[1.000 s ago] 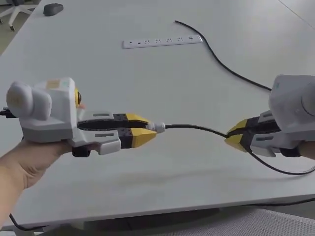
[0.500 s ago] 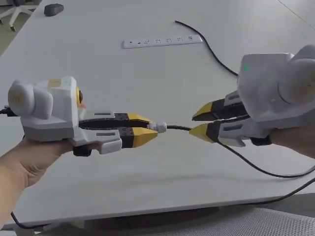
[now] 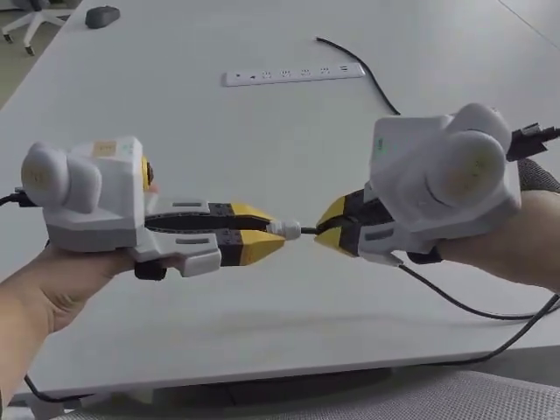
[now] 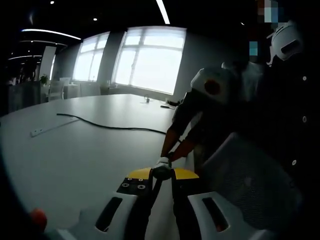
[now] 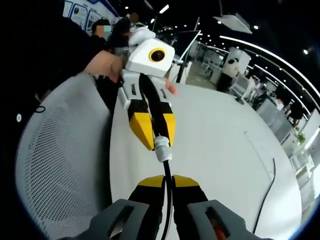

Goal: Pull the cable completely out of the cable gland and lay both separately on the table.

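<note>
The left gripper (image 3: 278, 238) is held level over the white table (image 3: 262, 157) and is shut on a small white cable gland (image 3: 285, 230). A black cable (image 3: 455, 302) leaves the gland to the right. The right gripper (image 3: 325, 229) faces the left one and is shut on the cable just beside the gland; the rest trails off over the table's front edge. In the left gripper view the gland (image 4: 161, 167) sits between the jaws of the left gripper (image 4: 161, 175). In the right gripper view the cable (image 5: 168, 167) runs from the right gripper (image 5: 167, 181) up to the gland (image 5: 161, 146).
A white power strip (image 3: 293, 74) lies at the back of the table with its black lead (image 3: 372, 80) curving right. A dark mouse (image 3: 102, 15) sits at the far left corner. A grey mesh chair (image 5: 55, 165) stands at the table's near edge.
The right gripper let go of the cable farther right, opened, slid left along it and has shut again right next to the gland. The left gripper has stayed put.
</note>
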`<state>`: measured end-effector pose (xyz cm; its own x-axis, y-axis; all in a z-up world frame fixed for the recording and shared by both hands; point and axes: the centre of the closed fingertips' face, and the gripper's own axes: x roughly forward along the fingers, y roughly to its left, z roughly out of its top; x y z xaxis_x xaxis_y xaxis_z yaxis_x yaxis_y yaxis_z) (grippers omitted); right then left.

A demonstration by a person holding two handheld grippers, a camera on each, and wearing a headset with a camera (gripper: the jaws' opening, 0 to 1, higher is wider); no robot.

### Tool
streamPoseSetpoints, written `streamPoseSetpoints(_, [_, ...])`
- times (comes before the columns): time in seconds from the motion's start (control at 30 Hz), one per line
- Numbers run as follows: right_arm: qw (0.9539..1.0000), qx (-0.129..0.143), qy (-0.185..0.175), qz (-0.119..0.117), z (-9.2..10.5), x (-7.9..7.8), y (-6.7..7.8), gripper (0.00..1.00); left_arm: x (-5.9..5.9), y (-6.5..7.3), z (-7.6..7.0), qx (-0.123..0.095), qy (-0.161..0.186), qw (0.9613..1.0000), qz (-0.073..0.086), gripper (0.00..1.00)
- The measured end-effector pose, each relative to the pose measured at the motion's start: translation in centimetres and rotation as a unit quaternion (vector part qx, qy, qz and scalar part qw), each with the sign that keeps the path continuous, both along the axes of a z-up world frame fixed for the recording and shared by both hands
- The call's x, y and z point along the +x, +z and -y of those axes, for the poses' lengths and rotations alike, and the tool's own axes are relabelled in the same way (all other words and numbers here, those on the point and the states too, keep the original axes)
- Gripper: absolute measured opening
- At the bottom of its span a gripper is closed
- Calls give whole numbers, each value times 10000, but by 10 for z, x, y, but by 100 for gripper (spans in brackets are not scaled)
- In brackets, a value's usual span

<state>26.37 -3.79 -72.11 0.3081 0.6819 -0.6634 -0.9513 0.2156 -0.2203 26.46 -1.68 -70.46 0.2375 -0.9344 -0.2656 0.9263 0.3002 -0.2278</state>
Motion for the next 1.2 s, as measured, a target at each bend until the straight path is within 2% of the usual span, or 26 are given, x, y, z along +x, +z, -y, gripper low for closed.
streamPoseSetpoints(0.2, [9995,217,-218,-72,3,4,6,0,2,4,0,-72,27,10000,21,15])
streamPoseSetpoints(0.3, [9993,221,-304,-26,6,6,7,0,4,5,-2,-73,56,10000,31,15])
streamPoseSetpoints(0.57, [9980,212,-600,-22,28,14,7,0,8,8,-7,-96,145,9998,54,15])
streamPoseSetpoints(0.63, [9968,291,-737,-98,36,16,9,0,9,8,-8,-122,170,9998,50,15])
streamPoseSetpoints(0.7, [9960,324,-824,-74,42,18,10,0,10,8,-9,-119,183,9997,74,15])
streamPoseSetpoints(0.9, [9934,302,-1103,-89,61,24,7,0,11,8,-9,-114,197,9997,65,15])
streamPoseSetpoints(1.0, [9917,390,-1215,-178,67,24,6,0,12,8,-9,-110,209,9997,73,15])
streamPoseSetpoints(1.2, [9887,342,-1437,-258,82,25,-3,0,12,6,-10,-73,214,9997,60,15])
